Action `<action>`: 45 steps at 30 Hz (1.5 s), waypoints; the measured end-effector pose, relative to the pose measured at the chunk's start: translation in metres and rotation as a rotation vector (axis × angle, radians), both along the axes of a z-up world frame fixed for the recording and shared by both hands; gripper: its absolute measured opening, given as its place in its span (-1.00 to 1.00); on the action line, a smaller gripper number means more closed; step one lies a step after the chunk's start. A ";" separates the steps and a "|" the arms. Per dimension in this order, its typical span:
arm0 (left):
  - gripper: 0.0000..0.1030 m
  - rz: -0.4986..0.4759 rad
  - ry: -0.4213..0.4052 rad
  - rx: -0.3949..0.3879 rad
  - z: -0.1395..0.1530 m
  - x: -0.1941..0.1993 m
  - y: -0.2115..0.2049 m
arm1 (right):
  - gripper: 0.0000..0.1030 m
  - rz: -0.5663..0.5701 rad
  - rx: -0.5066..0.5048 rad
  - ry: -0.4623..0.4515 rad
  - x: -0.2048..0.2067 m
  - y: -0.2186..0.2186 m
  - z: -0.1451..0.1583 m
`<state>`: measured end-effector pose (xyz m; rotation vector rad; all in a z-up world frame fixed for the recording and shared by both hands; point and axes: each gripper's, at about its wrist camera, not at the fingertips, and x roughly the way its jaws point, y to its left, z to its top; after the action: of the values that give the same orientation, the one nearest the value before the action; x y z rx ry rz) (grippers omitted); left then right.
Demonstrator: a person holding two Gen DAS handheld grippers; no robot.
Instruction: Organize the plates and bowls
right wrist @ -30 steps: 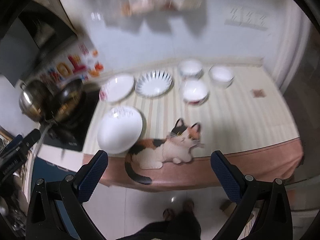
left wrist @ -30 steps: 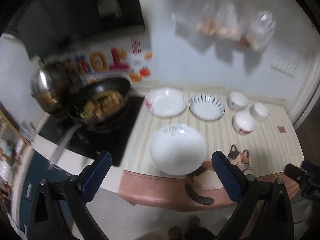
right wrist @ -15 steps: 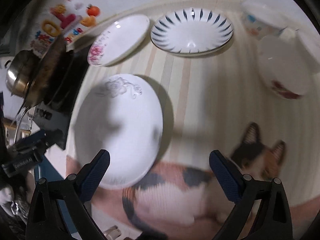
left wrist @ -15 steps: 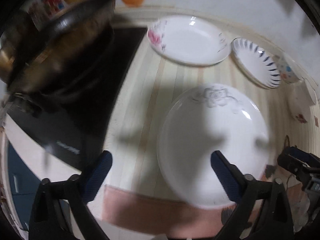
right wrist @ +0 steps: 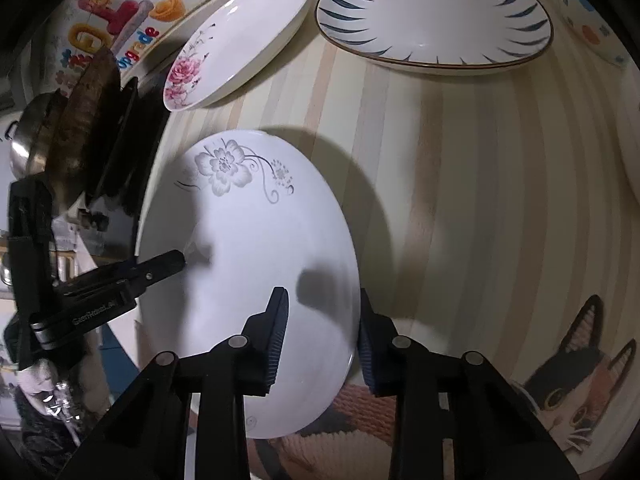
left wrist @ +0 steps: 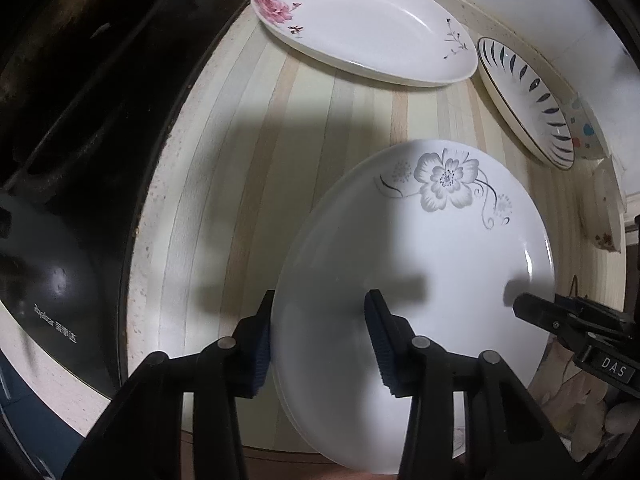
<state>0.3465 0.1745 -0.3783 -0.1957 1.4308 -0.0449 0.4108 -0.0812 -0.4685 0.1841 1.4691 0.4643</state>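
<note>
- Straddling opposite rims of the grey-flower plate, the left gripper and the right gripper each have one jaw over the plate's face and one outside its edge
- Both sets of jaws are closing with the rim between them; neither view shows the pads pressing on the china yet, so no grip can be called firm
- That plate lies at the near edge of the striped counter, its near side over the pink border strip and beside the cat picture
- Two more plates sit along the far edge: the pink-rose plate next to the black cooktop, then the blue-leaf plate just beside it
- A dotted bowl shows only in part near the far right corner; the wok stands on the cooktop
- The step in hand looks like a two-handed pick-up of the nearest plate, first in a gathering of the plates
- Next, both pairs of jaws should finish pinching the rim evenly, then lift together and level, since an uneven pull could tip or slip glazed china
- A sensible destination would be one of the far plates, though which one cannot be told
</note>
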 end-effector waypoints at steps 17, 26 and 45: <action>-0.21 -0.076 -0.085 0.021 0.042 -0.017 -0.041 | -0.33 -0.034 -0.003 -0.031 -0.018 -0.052 0.030; -0.21 -0.155 -0.078 -0.014 0.042 -0.021 -0.115 | -0.33 -0.094 -0.023 -0.065 -0.043 -0.118 0.056; -0.21 -0.319 -0.036 -0.016 0.017 -0.036 -0.208 | -0.33 -0.267 -0.058 0.001 -0.084 -0.232 0.022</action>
<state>0.3110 -0.0330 -0.3617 0.0215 1.4143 -0.3196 0.3263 -0.3127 -0.4462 0.3297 1.4327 0.2053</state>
